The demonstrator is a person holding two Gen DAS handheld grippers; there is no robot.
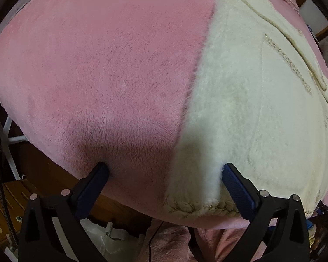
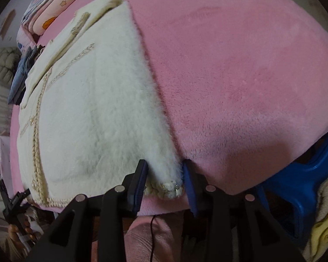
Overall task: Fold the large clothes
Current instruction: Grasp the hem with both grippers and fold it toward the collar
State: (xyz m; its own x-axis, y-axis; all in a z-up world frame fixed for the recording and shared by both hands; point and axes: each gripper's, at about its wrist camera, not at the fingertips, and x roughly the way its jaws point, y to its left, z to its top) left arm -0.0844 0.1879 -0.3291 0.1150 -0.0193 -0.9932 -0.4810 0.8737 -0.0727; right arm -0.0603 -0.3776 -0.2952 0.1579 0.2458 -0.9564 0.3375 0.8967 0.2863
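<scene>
Coat [image 1: 251,113], cream and fuzzy, lies flat on a pink blanket [image 1: 102,69]. Left wrist view: the left claw [image 1: 166,170] points down, spread wide, straddling the coat's hem corner. Right wrist view: the right claw [image 2: 164,170] tilts steeply down, narrower, pads flanking the coat's [image 2: 94,109] other corner without visibly pressing.

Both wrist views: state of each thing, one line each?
cream fleece garment: spread flat on the blanket, hem at the near edge.
pink blanket: smooth, covering the surface.
left gripper: open wide, fingertips pressed down astride the garment's hem corner.
right gripper: partly open, other hem corner between its fingers.
folded clothes: stacked at the far edge.
</scene>
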